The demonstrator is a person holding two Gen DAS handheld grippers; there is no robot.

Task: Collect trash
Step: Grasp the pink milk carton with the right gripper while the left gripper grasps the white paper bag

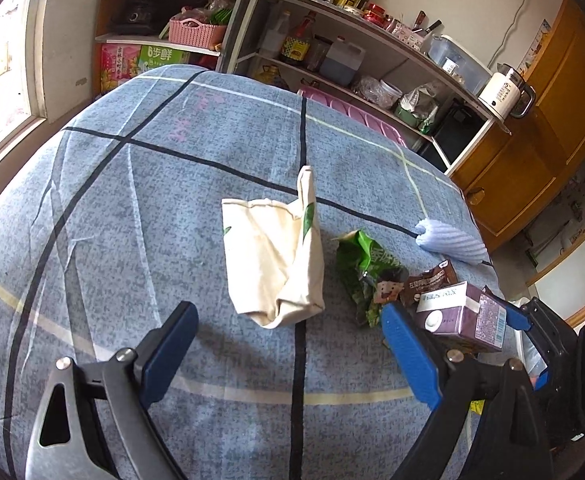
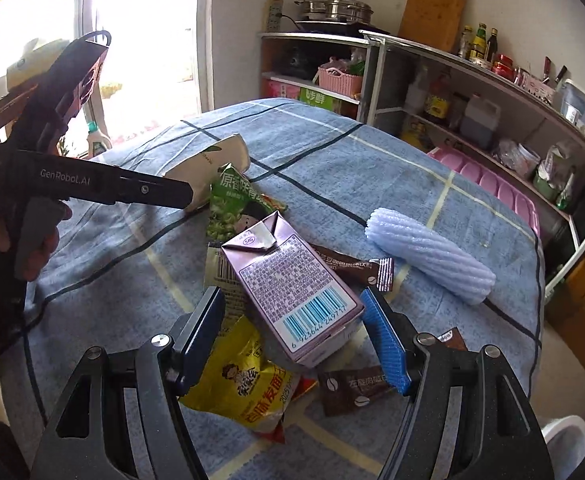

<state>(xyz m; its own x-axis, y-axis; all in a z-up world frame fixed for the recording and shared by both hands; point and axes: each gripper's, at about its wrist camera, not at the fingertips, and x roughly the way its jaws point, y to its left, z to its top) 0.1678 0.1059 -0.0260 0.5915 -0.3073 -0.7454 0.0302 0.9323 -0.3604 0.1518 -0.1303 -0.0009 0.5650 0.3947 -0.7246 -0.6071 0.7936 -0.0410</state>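
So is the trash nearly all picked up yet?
Not yet. Nothing looks collected: the cream bag just lies crumpled. In hand: the right gripper straddles the purple carton, though its jaws don't seem to press it; the left gripper is open and empty. Still left: the green wrapper, yellow wrapper, brown sachets and blue foam sleeve.

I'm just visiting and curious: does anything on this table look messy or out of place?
Yes. Crumpled snack wrappers, a green one and a yellow one, lie under a tipped purple drink carton on the blue checked tablecloth.
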